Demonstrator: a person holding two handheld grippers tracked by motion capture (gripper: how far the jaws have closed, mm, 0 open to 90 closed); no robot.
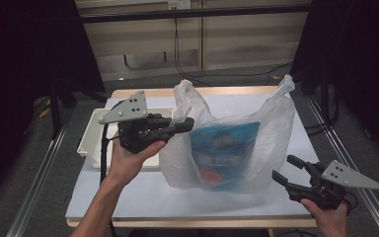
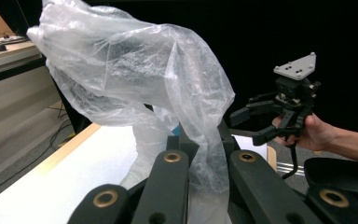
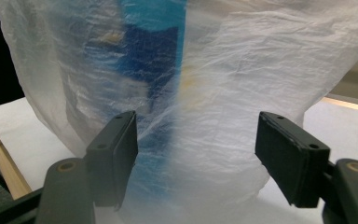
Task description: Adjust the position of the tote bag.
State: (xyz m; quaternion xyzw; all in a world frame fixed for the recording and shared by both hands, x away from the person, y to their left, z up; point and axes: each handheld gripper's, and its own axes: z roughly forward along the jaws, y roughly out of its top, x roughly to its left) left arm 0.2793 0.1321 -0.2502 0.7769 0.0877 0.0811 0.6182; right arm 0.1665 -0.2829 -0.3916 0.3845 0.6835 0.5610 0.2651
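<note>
Clear plastic bag [image 1: 237, 148] stands mid-surface [image 1: 143, 197], a blue packet [image 1: 224, 153] upright inside. Left claw [image 1: 187, 124] pinches the bag's near handle; right claw [image 1: 288, 170], spread wide, sits just off the bag's other side. White tray [image 1: 91, 136] lies beside the bag.

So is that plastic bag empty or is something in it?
Not empty. A blue packet shows through the bag in the high view, standing upright inside.
</note>
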